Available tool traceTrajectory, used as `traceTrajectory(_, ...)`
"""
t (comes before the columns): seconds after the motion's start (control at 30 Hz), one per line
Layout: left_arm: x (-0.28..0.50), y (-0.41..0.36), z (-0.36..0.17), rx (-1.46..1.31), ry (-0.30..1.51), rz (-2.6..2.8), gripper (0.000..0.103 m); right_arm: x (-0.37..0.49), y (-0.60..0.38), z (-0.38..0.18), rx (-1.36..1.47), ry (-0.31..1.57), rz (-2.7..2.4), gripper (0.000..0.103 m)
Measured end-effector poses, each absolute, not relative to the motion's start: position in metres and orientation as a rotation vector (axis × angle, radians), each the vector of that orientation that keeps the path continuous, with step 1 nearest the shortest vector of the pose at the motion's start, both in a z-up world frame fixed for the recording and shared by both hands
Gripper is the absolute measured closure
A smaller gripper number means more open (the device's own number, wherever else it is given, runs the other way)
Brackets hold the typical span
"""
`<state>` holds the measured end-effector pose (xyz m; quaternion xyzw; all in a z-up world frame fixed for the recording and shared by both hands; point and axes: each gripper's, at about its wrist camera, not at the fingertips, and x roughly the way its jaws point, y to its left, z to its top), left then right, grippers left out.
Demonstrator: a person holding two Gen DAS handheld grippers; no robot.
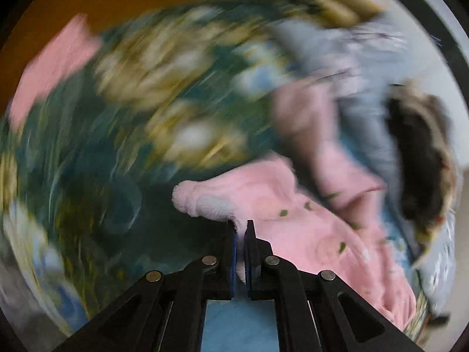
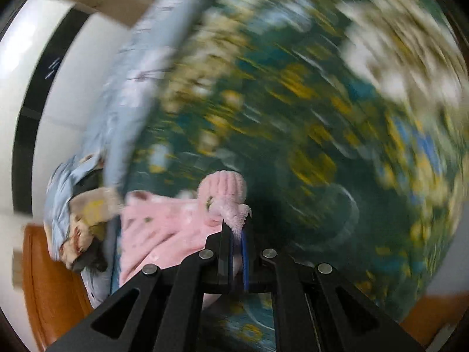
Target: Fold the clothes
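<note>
Tightly pinched at two separate spots, a pink fleece garment [image 1: 307, 223] hangs between two hand-held tools above a teal floral bedspread [image 1: 140, 111] that the motion of both cameras has smeared into streaks. On the left wrist view, the left claw [image 1: 241, 228] has its blue-padded fingers [image 1: 233, 252] drawn together on a fluffy pink edge, with the rest of the fabric, flecked with small green marks, spreading off to the right of the tool. On the right wrist view, the right claw [image 2: 238, 231] is likewise clamped on a ribbed pink cuff or hem [image 2: 225, 196] that bunches above its tips, while the body of the garment trails away to the left. Beside the pink fabric lies a pale blue patterned quilt or sheet [image 1: 372, 67], and against it a dark and cream piece of cloth [image 1: 419, 152], possibly another garment, though the blur makes this hard to tell. A strip of orange-brown wood [image 2: 44, 278] shows at the lower left edge of the right view, and a white wall with a black band [image 2: 32, 111] rises behind the bedding.
</note>
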<state>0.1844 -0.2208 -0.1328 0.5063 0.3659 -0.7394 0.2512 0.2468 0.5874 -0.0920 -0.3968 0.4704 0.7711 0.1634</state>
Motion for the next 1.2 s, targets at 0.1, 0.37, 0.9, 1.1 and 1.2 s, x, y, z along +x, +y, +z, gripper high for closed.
traceTrajectory(0.1,0.195,-0.223,-0.143,1.402,0.972,-1.980,0.098,0.265,0.592,-0.127,-1.171,1.377,2.097,0.098)
traceTrajectory(0.37,0.199,-0.236,-0.143,1.410,0.891,-2.018,0.098,0.272,0.590,-0.149,-1.234,1.302,2.029,0.098)
traceTrajectory(0.9,0.226,-0.268,-0.169,1.416,1.139,-1.765,0.082,0.274,0.586,-0.130,-1.343,1.098,1.977,0.069)
traceTrajectory(1.1,0.142,-0.256,-0.154,1.416,1.104,-1.909,0.072,0.262,0.596,-0.105,-1.302,1.045,1.959,0.067)
traceTrajectory(1.2,0.079,-0.240,-0.150,1.463,1.069,-1.978,0.070,0.230,0.582,-0.096,-1.323,1.055,2.034,0.063)
